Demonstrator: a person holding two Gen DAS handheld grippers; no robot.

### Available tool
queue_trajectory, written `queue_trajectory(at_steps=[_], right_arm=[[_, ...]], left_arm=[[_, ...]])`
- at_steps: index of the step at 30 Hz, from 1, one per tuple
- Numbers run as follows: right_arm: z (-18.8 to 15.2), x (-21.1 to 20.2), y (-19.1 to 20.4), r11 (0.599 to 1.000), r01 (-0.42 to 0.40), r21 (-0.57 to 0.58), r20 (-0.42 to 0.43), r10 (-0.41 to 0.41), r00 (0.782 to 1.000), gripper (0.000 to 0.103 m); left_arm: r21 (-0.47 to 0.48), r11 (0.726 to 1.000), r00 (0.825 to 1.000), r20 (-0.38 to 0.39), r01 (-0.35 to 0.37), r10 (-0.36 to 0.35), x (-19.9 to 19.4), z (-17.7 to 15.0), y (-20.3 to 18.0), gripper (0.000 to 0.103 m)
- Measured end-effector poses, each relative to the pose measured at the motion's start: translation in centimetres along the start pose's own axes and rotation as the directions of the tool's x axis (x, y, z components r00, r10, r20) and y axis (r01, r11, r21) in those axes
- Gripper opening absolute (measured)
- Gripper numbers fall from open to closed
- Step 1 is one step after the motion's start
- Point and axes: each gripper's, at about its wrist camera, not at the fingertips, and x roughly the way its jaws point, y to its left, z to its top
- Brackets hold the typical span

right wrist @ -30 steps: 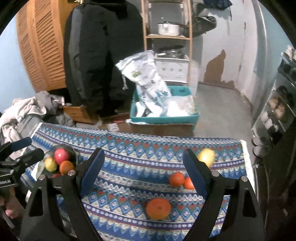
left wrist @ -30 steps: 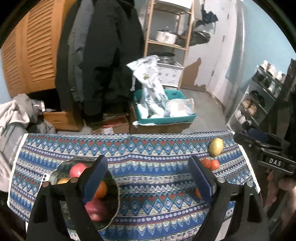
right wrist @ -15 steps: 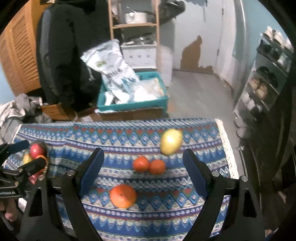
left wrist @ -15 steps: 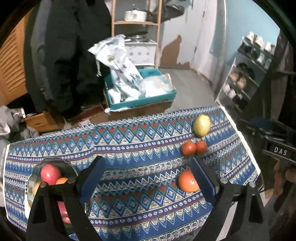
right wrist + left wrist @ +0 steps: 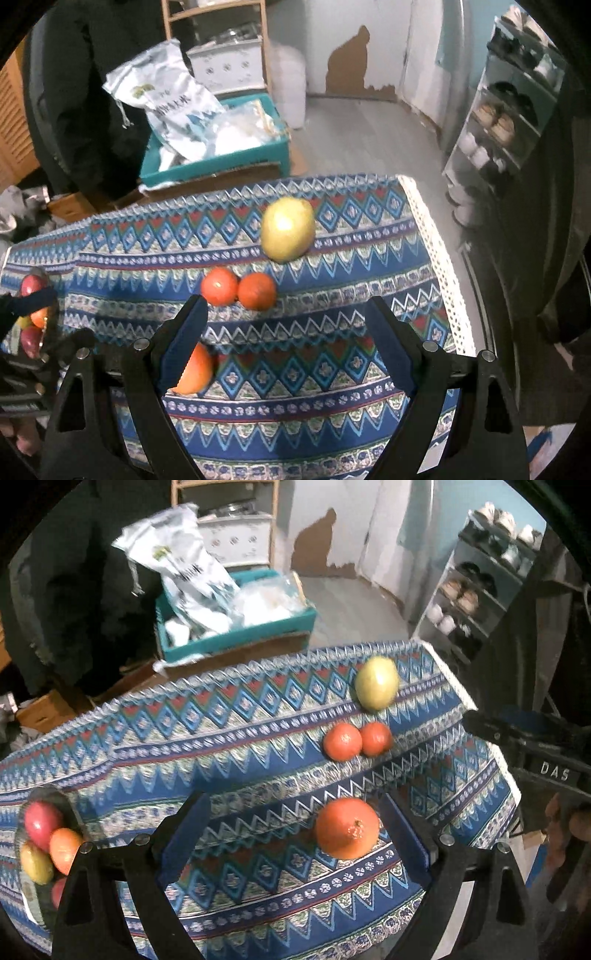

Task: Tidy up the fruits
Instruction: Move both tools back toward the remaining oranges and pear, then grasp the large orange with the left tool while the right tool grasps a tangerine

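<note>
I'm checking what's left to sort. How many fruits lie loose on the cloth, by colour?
Large orange: 1
Small orange-red fruits: 2
Yellow-green fruit: 1
Total loose on the patterned cloth: 4

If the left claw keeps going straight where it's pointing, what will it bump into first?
Probably the big orange. It sits on the patterned cloth between the open left claw fingers, nearer the right one. Depth is hard to judge.

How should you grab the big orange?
Grip the big orange across its round middle, coming from above. It sits alone on the cloth with bare space either side, between the left gripper's open jaws.
</note>
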Motion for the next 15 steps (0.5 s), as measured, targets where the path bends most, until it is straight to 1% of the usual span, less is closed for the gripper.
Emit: queue_trajectory(at_steps=[4, 7, 9, 15], right_arm=[[-0.7, 2.6, -1.0, 1.000, 0.008, 0.023, -0.070, -0.006, 0.998, 0.087], [-1.4, 3.9, -1.8, 0.999, 0.006, 0.052, -0.113, 0.000, 0.994, 0.087], [-1.7, 4.6, -2.1, 0.998, 0.004, 0.060, -0.141, 0.005, 0.990, 0.087], [-2.6, 6.4, -2.7, 0.998, 0.020, 0.061, -0.190, -0.008, 0.982, 0.087]], left_arm=[[0.035, 0.999, 0.997, -0.073, 0.006, -0.003, 3.0, -0.9, -1.4, 0.094], [0.045, 0.999, 0.992, -0.127, 0.009, -0.003, 5.3, -1.6, -2.3, 0.094], [0.060, 0.998, 0.989, -0.147, 0.019, -0.010, 6.4, -1.8, -2.8, 0.094], [0.096, 0.995, 0.984, -0.178, 0.033, -0.015, 8.3, -2.1, -3.7, 0.094]])
